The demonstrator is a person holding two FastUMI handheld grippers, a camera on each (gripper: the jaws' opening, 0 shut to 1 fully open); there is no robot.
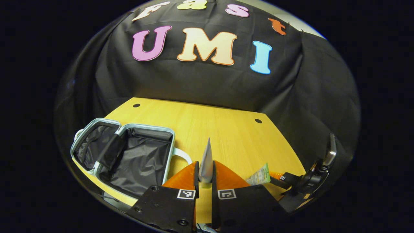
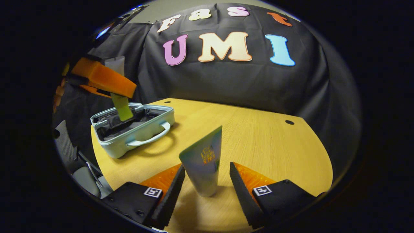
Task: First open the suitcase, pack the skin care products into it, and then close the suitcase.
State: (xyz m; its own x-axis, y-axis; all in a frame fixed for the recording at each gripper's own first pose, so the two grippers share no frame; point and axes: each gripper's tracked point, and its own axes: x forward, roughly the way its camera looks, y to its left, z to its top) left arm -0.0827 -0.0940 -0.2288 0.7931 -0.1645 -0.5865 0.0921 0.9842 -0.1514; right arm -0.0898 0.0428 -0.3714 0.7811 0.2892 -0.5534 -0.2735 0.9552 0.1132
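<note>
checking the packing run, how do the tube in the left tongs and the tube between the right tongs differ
The slim grey plastic tube is clamped in the shut left tongs and held in the air; the wider green-white plastic tube stands cap-down on the yellow wooden table.

The right tongs are open, either side of it and not touching.

Both are upright squeeze tubes, outside the open pale-blue hard suitcase.

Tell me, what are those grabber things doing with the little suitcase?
A person is packing skin care tubes into the open suitcase on the yellow table. The left gripper is squeezed shut on a tube and, in the right gripper view, holds it in the air over the suitcase. The right gripper is open around another tube that stands on the table between its fingers, not pinched yet. Nothing shows inside the suitcase yet.
</note>
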